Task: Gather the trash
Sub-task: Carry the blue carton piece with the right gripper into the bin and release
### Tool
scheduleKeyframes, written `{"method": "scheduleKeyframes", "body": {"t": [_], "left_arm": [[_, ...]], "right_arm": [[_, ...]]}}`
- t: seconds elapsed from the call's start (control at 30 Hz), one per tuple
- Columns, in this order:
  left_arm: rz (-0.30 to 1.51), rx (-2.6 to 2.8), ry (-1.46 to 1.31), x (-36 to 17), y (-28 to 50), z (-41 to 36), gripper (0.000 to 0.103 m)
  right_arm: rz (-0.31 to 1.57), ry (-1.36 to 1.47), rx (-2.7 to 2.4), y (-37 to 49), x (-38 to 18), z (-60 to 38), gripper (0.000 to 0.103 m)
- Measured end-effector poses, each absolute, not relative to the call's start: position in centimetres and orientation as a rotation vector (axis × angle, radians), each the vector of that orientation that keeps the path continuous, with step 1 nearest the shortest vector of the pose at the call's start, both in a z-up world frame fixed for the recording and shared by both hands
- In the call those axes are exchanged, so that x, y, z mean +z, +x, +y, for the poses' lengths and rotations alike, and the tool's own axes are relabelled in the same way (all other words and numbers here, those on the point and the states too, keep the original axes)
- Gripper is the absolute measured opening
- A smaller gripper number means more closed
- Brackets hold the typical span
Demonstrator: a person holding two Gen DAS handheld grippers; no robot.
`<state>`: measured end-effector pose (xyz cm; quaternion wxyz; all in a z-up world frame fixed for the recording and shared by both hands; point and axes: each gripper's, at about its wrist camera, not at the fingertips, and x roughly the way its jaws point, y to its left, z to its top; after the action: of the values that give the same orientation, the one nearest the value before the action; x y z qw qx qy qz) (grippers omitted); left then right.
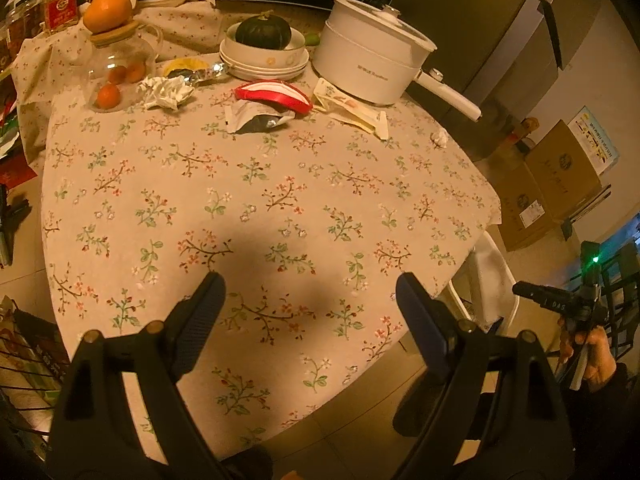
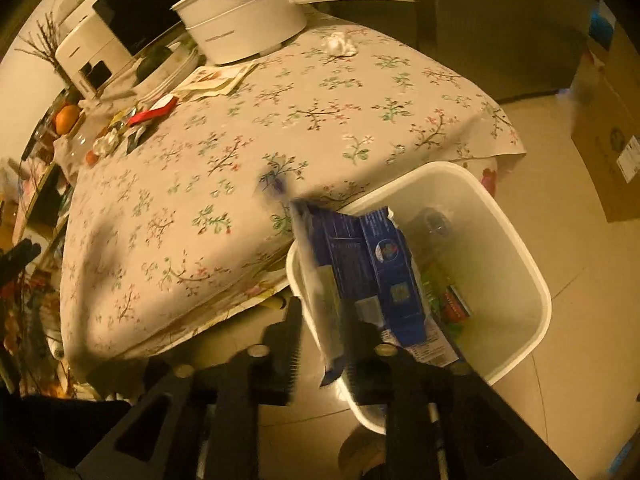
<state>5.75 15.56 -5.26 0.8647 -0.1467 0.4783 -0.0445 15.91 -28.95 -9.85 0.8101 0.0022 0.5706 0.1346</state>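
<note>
Right claw (image 2: 320, 354) parted around crinkled blue wrapper (image 2: 376, 272).

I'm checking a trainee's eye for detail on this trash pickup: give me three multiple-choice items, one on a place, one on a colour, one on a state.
1. Where is the white bin?
A. On the floor beside the table's edge
B. On the tablecloth
C. On the pot

2. What colour is the carton at the right tongs?
A. Red
B. Blue
C. Yellow

3. How do the left tongs stand?
A. Shut on a tissue
B. Wide open with nothing between them
C. Shut on a wrapper

Answers:
1 A: the white bin sits on the floor tiles beside the table.
2 B: the carton over the bin, at the right tongs, is blue.
3 B: the left tongs hang spread over bare tablecloth, while the crumpled tissue lies far off.
</note>
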Motion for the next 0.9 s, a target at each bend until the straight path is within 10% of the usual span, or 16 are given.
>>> {"method": "scheduleKeyframes", "body": {"t": [0.47,0.9], "left_arm": [[1.025,-0.031,-0.278,-6.0,6.4,15.7,0.088],[0.970,0.108,-0.137,-6.9,9.8,17.3,0.102]], "right_arm": [[1.112,-0.135,0.295,16.2,-5.9,-25.4,0.076],[1.076,-0.303,0.339,19.2,-5.9,-18.2,0.084]]}}
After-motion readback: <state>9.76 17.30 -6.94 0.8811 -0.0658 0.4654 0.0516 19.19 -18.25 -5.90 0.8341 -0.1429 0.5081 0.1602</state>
